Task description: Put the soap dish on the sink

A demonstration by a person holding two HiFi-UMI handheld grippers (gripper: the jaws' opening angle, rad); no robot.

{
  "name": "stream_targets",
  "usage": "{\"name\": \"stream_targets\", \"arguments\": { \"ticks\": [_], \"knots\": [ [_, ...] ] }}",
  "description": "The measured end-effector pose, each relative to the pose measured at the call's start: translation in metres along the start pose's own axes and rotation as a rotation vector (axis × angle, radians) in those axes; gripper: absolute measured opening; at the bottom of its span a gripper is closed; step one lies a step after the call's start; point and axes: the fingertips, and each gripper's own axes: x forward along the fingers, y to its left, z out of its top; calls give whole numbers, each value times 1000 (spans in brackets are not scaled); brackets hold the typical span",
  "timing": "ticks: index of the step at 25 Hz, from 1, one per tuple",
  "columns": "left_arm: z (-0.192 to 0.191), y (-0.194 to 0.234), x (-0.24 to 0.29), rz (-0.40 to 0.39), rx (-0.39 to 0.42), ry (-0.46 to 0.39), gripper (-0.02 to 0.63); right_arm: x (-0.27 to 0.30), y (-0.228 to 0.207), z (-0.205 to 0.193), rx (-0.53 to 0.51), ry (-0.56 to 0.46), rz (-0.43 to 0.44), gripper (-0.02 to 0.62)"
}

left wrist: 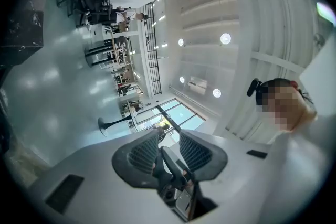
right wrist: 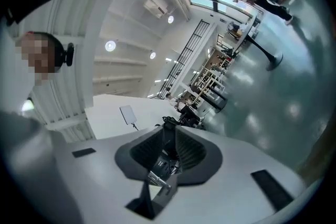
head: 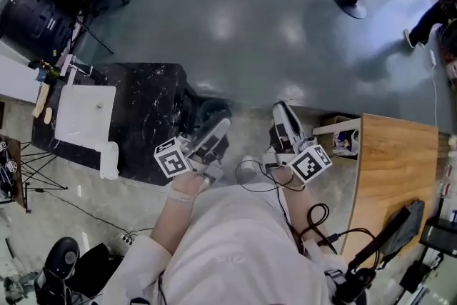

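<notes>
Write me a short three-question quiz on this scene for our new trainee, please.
1. True or false: something is held between the jaws of the left gripper.
2. In the head view, on which side is the wooden table?
3. The white sink is set in: A the wooden table; B the black marble counter; C a plastic crate.
Key: 1 false, nothing is between its jaws; 2 the right; 3 B.

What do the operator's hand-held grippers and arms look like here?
Both the left hand-held gripper and right hand-held gripper have white bodies with dark ribbed pads. Each carries a white cube with black square markers. Black cables hang near the right one. The person wears a pale sleeved top.
</notes>
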Motion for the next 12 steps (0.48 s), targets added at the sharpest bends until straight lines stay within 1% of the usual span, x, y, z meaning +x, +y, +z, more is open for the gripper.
{"name": "stream_targets", "arguments": {
  "ticks": [3,7,12],
  "knots": [
    [-2,-1,3,-4,-8,14,112,-3,-2,1,64,-12,7,75],
    [0,0,4,-2,-10,24,110,1,0,0,88,-11,16,47],
    [7,1,2,2,-6,20,104,11,8,-1,99,-5,44,43]
  ]
}}
